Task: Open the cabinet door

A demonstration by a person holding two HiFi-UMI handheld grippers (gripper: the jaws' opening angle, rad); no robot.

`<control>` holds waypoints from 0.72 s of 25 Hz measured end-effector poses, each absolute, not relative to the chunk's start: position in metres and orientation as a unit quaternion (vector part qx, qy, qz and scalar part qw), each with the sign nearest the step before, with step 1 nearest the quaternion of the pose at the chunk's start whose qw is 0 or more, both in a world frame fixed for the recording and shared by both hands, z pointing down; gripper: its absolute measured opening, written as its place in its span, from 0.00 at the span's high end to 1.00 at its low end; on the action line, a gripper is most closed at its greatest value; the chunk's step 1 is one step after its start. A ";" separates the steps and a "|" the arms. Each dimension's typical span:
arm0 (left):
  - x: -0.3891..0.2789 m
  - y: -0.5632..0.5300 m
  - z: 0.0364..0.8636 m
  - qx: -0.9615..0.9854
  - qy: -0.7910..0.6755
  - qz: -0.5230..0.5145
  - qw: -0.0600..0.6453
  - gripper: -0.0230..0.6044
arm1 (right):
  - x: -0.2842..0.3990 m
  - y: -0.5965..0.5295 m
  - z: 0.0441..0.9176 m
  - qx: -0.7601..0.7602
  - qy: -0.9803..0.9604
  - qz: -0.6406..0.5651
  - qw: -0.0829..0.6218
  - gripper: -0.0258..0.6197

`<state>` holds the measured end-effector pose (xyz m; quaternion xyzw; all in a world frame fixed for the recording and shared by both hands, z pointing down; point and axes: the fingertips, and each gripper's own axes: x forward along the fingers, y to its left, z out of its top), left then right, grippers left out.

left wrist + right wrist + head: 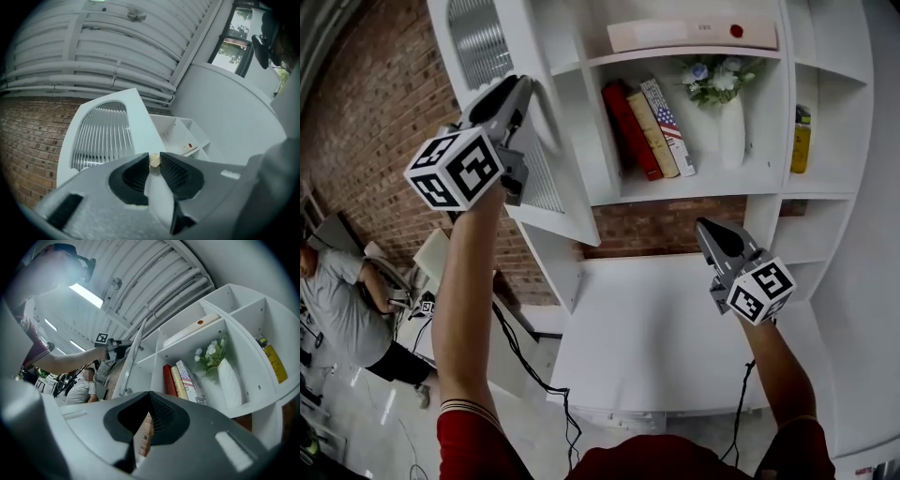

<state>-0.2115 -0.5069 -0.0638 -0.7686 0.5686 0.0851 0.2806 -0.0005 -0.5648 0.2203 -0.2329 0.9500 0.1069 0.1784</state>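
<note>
white cabinet door with ribbed glass panel [555, 192] is swung out at 11 o'clock in the head view. its small brass knob [154, 160] is clamped between the narrow-set jaws of the left gripper [521, 86]. right gripper [706, 231] is held at 4 o'clock above the white desktop [647, 337], jaws pressed together, nothing gripped. a row of three leaning books [652, 131] is seen at 12 o'clock.

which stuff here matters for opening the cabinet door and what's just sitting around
For the job: cabinet door, brass knob, left hand-held gripper shut on the knob.

Just sitting around: books, vase of flowers, yellow bottle, flat box on top shelf, right hand-held gripper, shut and empty.
</note>
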 end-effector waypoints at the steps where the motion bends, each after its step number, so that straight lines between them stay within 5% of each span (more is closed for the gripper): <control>1: -0.212 -0.503 -0.064 -0.770 0.567 0.089 0.278 0.84 | 0.000 -0.563 0.221 -0.230 0.951 0.106 0.178 0.94; 18: -0.264 -0.391 -0.066 -0.783 0.539 0.141 0.275 0.83 | -0.048 -0.503 0.210 -0.192 0.958 0.108 0.184 0.94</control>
